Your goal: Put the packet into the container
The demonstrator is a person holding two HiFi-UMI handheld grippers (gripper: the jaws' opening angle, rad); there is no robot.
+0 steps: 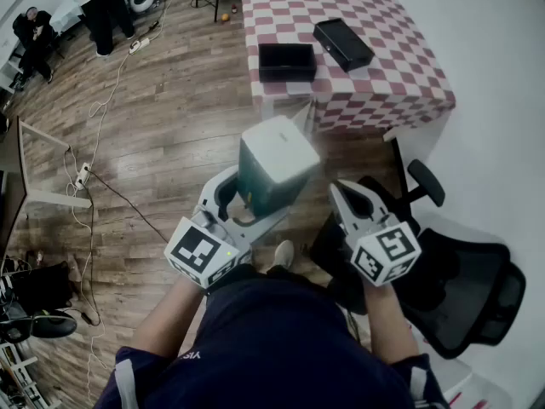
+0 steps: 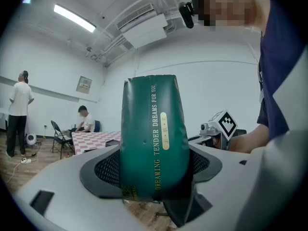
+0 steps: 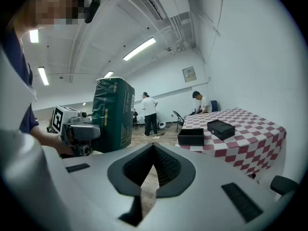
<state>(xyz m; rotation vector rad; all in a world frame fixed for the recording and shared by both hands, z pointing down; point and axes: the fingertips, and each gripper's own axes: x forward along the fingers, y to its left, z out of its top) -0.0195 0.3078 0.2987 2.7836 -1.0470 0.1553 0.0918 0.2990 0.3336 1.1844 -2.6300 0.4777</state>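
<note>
Nearly level, left gripper (image 1: 247, 204) clamps packet (image 1: 274, 162) upright.

The person wears a dark navy short-sleeved shirt (image 1: 272, 339) with a pale grey stripe down each sleeve (image 1: 126, 383) and small pale lettering, too small to read. A whitish shoe (image 1: 283, 253) shows below the shirt. The left gripper (image 1: 255, 210) and right gripper (image 1: 342, 187) have smooth light grey shells and black mesh-textured pads (image 3: 166, 165). Each carries a white cube (image 1: 202, 254) printed with black square markers.
</note>
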